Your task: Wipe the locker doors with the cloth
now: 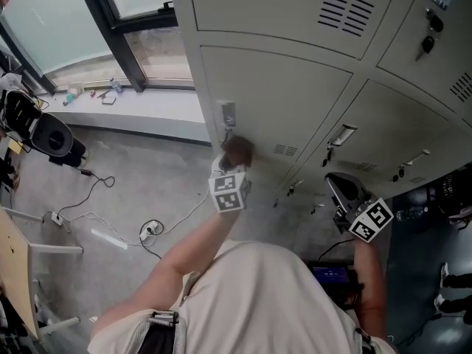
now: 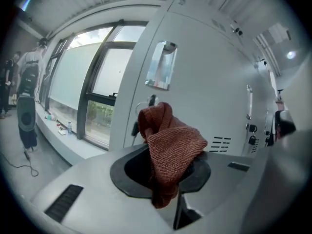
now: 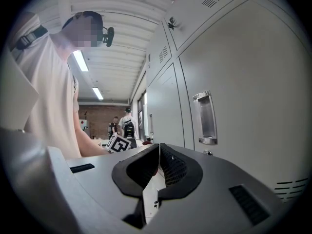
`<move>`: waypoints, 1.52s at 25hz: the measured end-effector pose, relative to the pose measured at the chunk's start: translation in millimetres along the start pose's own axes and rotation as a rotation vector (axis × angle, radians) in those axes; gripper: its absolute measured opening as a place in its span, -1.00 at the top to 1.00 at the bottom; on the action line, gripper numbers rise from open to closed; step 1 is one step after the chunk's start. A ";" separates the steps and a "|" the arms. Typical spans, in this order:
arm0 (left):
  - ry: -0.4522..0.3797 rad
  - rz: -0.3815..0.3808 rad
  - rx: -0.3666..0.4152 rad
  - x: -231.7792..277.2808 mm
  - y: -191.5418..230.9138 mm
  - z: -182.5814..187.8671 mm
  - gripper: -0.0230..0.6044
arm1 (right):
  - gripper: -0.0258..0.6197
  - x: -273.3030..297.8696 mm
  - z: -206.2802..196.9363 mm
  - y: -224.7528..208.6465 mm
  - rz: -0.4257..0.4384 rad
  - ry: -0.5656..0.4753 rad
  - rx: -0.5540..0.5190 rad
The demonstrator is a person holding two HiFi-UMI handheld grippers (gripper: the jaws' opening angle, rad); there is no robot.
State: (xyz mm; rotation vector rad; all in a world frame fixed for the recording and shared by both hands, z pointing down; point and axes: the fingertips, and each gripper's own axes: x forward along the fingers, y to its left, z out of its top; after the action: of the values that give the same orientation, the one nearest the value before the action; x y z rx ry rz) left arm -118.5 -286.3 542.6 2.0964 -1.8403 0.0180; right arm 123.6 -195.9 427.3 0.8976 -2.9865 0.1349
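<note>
Left gripper [image 2: 168, 165] is clamped on a rust-red knitted cloth [image 2: 170, 145]. The fabric is pinched between the jaws, with a bunched lobe standing up past the tips and a short tail hanging below them. In the head view the left gripper [image 1: 231, 167] is raised to the pale grey metal locker door [image 1: 280, 98], and the cloth [image 1: 237, 151] sits at its front end, just under the small chrome recessed handle [image 1: 228, 114] near the door's left edge. The left gripper view shows the same layout: cloth below the handle [image 2: 162, 67], close in front of the door [image 2: 209, 96]. Actual contact cannot be confirmed. Right gripper [image 3: 158, 167] has its jaws together with nothing between them. In the head view it [image 1: 345, 192] is held lower and to the right, well apart from the cloth and beside a neighbouring locker door [image 3: 248, 106].
</note>
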 end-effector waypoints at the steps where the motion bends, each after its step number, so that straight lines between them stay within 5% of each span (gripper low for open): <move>1: 0.018 0.019 -0.004 -2.1 10.5 -8.7 0.70 | 0.86 0.2 0.2 -0.3 -0.002 0.002 -0.002; 5: 0.000 0.119 0.028 -18.4 64.8 -9.0 0.70 | 0.86 -2.2 1.6 -4.2 -0.012 0.006 -0.004; 9: -0.136 -0.004 0.141 -24.2 62.8 54.5 0.70 | 0.86 -6.6 0.2 -8.8 -0.032 0.002 0.007; 13: -0.326 -0.049 0.266 -43.1 43.2 131.0 0.70 | 0.86 -4.2 -0.2 -6.4 -0.026 0.004 -0.001; 16: -0.326 -0.044 0.301 -38.3 40.5 134.0 0.70 | 0.86 -6.6 0.5 -6.8 -0.035 0.002 -0.003; 22: -0.064 0.066 0.200 -6.7 77.8 29.6 0.70 | 0.86 -18.6 -1.2 -4.4 -0.067 0.014 -0.003; 25: -0.012 0.104 0.106 -0.9 80.2 -0.5 0.70 | 0.86 -24.7 -1.1 -3.8 -0.087 0.021 -0.004; 29: -0.039 0.088 -0.045 -0.3 50.8 -8.7 0.70 | 0.86 -34.7 1.6 -3.7 -0.119 0.012 -0.006; 35: -0.129 -0.046 -0.103 -3.0 -27.1 19.1 0.70 | 0.86 -57.0 -0.6 -4.4 -0.171 0.012 -0.002; 38: -0.168 -0.148 -0.067 -3.4 -71.1 35.7 0.70 | 0.86 -68.8 3.2 -8.8 -0.196 0.008 -0.008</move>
State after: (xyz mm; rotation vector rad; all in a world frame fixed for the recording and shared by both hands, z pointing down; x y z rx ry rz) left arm -58.4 -285.9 490.4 2.2399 -1.7446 -0.2609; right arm 185.8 -165.8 421.7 1.1774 -2.8681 0.1216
